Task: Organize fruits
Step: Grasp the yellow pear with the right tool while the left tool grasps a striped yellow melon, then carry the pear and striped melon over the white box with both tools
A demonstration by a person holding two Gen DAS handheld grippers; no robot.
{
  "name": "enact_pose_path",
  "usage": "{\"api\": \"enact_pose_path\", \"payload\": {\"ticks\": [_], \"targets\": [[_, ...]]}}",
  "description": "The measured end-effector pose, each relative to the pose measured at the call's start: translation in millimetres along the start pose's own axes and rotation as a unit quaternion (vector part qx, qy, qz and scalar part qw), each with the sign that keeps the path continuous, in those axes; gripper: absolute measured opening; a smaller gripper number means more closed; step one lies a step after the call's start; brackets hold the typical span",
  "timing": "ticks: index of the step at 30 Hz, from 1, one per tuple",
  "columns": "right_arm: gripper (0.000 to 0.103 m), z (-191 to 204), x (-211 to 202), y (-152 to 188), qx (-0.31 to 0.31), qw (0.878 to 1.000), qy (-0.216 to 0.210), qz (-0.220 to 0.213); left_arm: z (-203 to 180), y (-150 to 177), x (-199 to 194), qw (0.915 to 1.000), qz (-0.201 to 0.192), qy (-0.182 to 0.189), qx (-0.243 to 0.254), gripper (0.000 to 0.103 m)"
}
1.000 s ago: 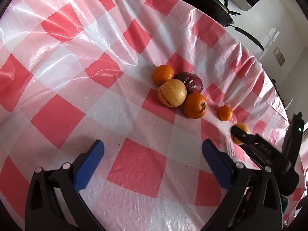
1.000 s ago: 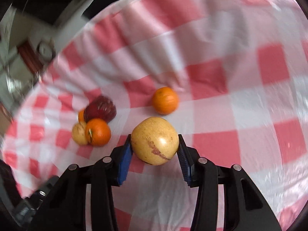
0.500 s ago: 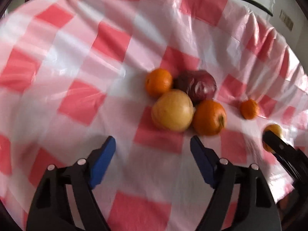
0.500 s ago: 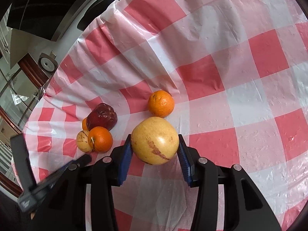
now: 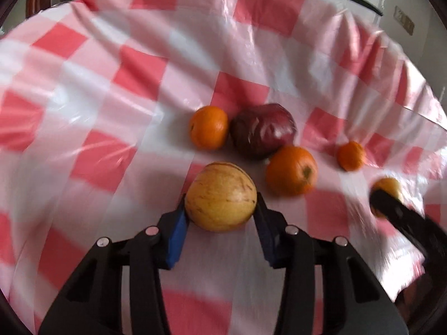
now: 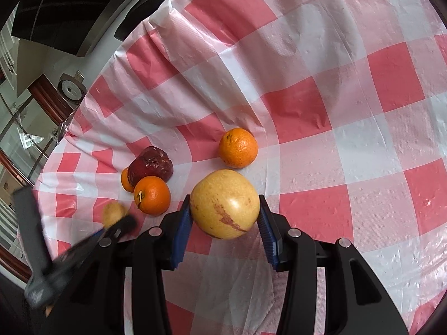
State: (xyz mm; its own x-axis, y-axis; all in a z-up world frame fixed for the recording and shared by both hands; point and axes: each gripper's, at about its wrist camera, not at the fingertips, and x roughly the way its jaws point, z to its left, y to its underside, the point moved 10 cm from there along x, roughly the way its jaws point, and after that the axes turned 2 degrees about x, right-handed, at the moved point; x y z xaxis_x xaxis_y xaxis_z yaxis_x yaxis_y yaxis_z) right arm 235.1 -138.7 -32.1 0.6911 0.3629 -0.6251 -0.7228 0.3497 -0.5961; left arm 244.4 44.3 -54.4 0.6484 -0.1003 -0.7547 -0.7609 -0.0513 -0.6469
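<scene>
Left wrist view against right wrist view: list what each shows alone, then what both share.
Left wrist only: its blue pads closing round a striped yellow melon, and a wall plate.

Right wrist only: blue pads clamped on a blotched yellow fruit, plus a round grey fitting past the table edge.

Both: checked tablecloth, wrapped dark red fruit, stemmed orange, lone orange.
</scene>
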Motion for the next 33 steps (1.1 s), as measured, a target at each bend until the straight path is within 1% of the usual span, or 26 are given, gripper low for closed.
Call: {"api": "enact_pose_path", "payload": {"ticks": [2, 4, 7, 9, 11, 15, 19, 33], "targets": [[0.045, -0.4, -0.7, -0.2, 0.001, 1.0, -0.001, -0.001, 0.3, 16.0, -26.1, 0.9998, -0.013, 0.01, -0.008, 0.045], [0.045, 0.5, -0.8, 0.3, -0.001, 1.0, -0.003, 0.0, 6.1, 34.9, -43.6, 0.9996, -0.018, 0.012, -0.017, 0.045], [0.045, -0.1, -1.4, 0.5, -0.001, 1.0, -0.003, -0.001, 20.6, 71.1, -64.1, 0.9983, -0.021, 0.025, -0.049, 0.045], [0.045, -0.3, -1.4, 0.4, -0.001, 1.0, -0.003, -0.001, 26.2, 84.5, -79.5, 0.9961, -0.036, 0.039, -0.071, 0.045], [0.045, -0.3, -1.2, 0.5, 0.0, 1.0, -0.002, 0.0, 33.5, 81.1, -82.8, 0.9946, -0.053, 0.041, -0.079, 0.045], [0.045, -0.1, -1.5, 0.5, 0.0, 1.0, -0.003, -0.001, 38.5, 83.4, -79.6, 0.9936, -0.04, 0.056, -0.09, 0.045], [0.045, -0.4, -1.7, 0.6, 0.0, 1.0, -0.003, -0.002, 31.9, 83.4, -70.9, 0.9937, -0.035, 0.059, -0.088, 0.045], [0.045, -4.1, -5.5, -0.4, 0.007, 1.0, 0.002, -0.008, 26.4, 83.8, -62.3, 0.9948, -0.021, 0.061, -0.079, 0.045]]}}
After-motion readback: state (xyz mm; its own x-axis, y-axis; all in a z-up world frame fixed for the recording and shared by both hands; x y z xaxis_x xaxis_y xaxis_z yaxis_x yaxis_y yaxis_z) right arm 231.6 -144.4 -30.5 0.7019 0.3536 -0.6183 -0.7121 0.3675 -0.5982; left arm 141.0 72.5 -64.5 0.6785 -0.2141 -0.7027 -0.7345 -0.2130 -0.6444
